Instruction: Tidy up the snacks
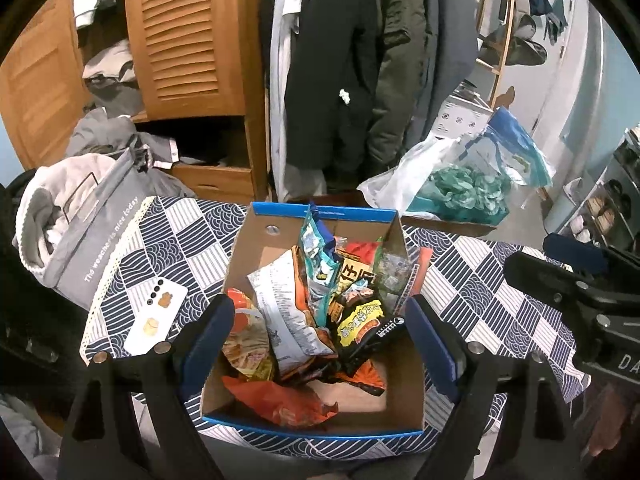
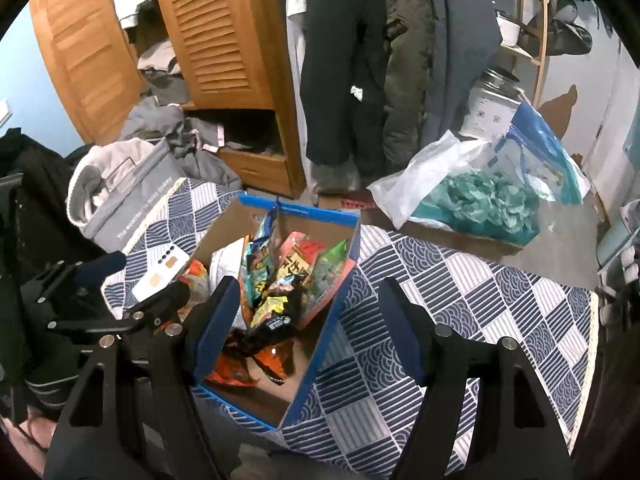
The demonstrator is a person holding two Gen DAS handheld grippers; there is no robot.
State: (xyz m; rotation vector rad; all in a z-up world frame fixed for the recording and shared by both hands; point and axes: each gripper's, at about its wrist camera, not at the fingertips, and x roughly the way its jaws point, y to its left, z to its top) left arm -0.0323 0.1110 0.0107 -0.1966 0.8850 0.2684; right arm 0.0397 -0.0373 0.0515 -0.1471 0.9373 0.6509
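My left gripper (image 1: 320, 344) hangs over the snack box (image 1: 256, 236) on the tabletop (image 1: 480, 280), jaws wide and empty; my right gripper (image 2: 308, 328), half open, straddles its right wall.

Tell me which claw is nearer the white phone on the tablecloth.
Left. The left claw hangs over the snack box, with the white phone just beside its left finger. The right claw sits beyond the box's far side.

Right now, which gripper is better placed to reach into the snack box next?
Probably the left gripper: open, its jaws frame the snack box. The right gripper, open and empty, straddles the box's right wall.
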